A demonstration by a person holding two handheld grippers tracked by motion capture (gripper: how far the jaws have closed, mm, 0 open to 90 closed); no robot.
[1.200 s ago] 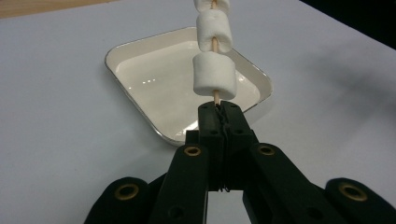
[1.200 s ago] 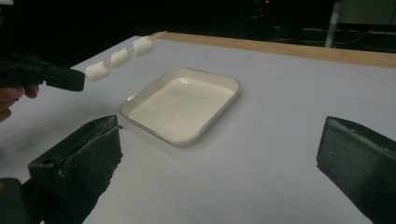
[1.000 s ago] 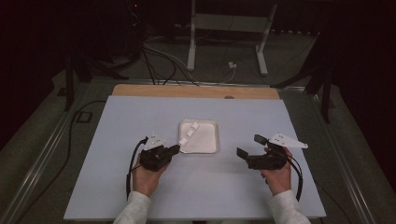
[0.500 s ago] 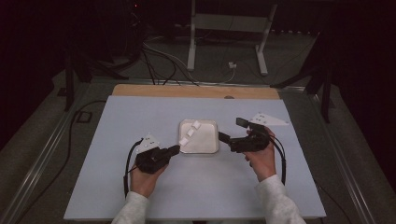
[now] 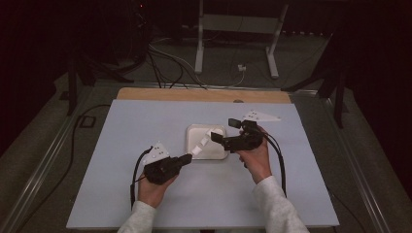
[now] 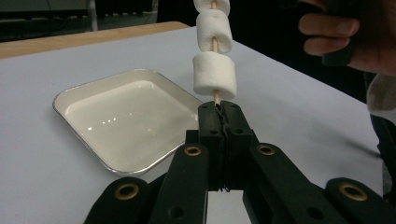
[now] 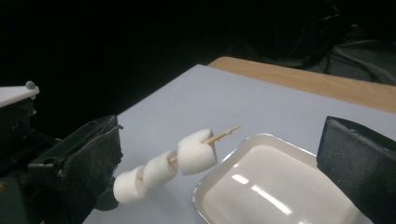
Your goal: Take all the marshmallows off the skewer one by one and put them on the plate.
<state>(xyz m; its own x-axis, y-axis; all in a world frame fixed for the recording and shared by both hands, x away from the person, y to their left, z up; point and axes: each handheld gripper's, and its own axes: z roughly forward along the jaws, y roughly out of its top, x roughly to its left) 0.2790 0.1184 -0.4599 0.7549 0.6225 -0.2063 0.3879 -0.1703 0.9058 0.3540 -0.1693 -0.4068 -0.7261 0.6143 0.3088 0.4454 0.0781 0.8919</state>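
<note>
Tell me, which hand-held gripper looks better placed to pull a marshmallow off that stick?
Probably the right hand-held gripper. Its jaws stand open beside the marshmallows, above the tray. The left hand-held gripper is shut on the skewer, so it is busy holding it steady.

A flat, pale blue-grey rectangular table top (image 5: 145, 126) carries the scene, and a strip of bare light wood (image 5: 194, 94) runs along its far edge. A small dark spot (image 5: 237, 101) sits on that strip, too small to identify, perhaps a knot or a hole. Near the middle of the pale surface lies a shallow white square tray with rounded corners and a thin metallic rim (image 5: 193, 132), flat on the top and glossy inside (image 6: 70, 95).
</note>
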